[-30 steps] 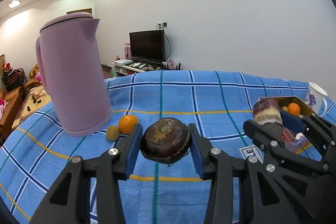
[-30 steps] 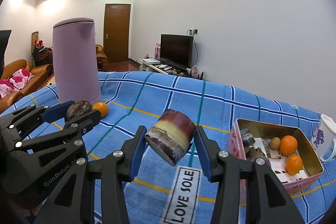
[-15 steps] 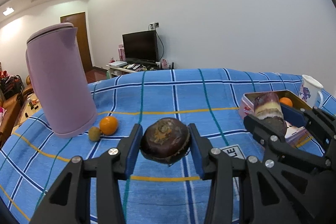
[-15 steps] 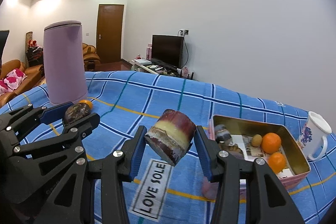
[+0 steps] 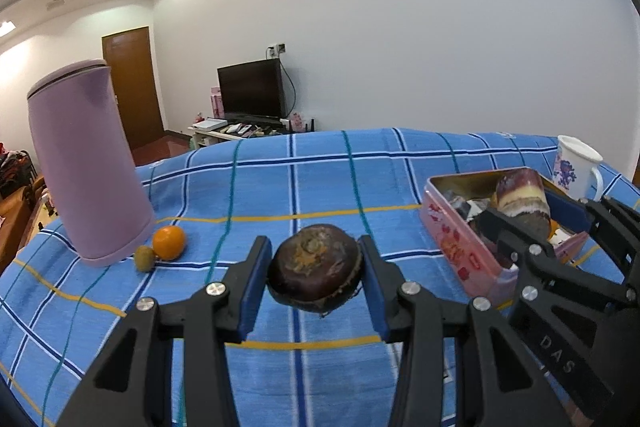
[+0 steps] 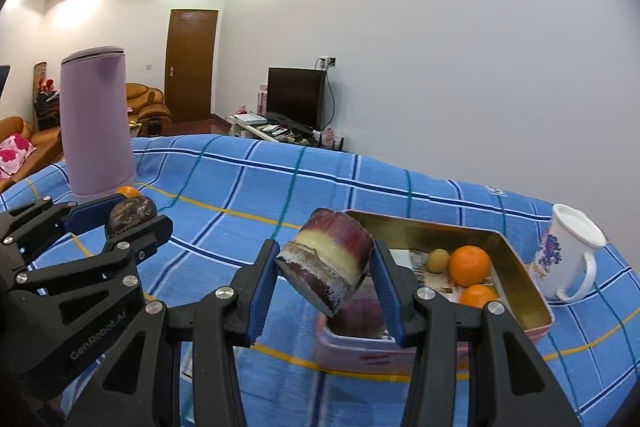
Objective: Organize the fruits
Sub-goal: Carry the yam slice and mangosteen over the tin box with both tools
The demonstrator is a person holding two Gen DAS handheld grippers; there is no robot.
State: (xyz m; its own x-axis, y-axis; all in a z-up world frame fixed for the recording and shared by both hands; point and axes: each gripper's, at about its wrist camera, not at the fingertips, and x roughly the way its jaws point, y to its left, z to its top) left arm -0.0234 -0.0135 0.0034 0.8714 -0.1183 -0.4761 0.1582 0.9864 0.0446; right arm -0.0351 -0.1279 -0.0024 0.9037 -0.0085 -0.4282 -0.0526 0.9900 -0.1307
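1. Fruits are what I am sorting, and I hold two pieces at once: my left gripper (image 5: pixel 316 281) is clamped on a dark round fruit (image 5: pixel 315 267), and my right gripper (image 6: pixel 326 277) is clamped on a short cut piece of sugarcane (image 6: pixel 328 263)
2. Both pieces sit squarely between the blue pads and clear of the surface (image 5: pixel 320 187), which I judge keeps them from dragging on the blue checked cloth while I carry them
3. The sugarcane piece hangs tilted, its cut end down, over the near end of the pink tin (image 6: pixel 536 303); the tin looks to be the collecting place, so I judge this piece is close to being let go
4. The dark round fruit is above bare cloth, to the left of the tin and apart from it
5. Inside the tin I count two oranges (image 6: pixel 469 265) and one small brownish fruit (image 6: pixel 438 259); some paper and other dark items lie there too, too hidden for me to name
6. Left out on the cloth, just beside the purple kettle (image 5: pixel 86 171), are one orange (image 5: pixel 169 242) and one small green-brown fruit (image 5: pixel 143 258), touching each other
7. One white mug (image 6: pixel 568 255) stands just beyond the tin's far end; I judge it a thing to steer round when lowering
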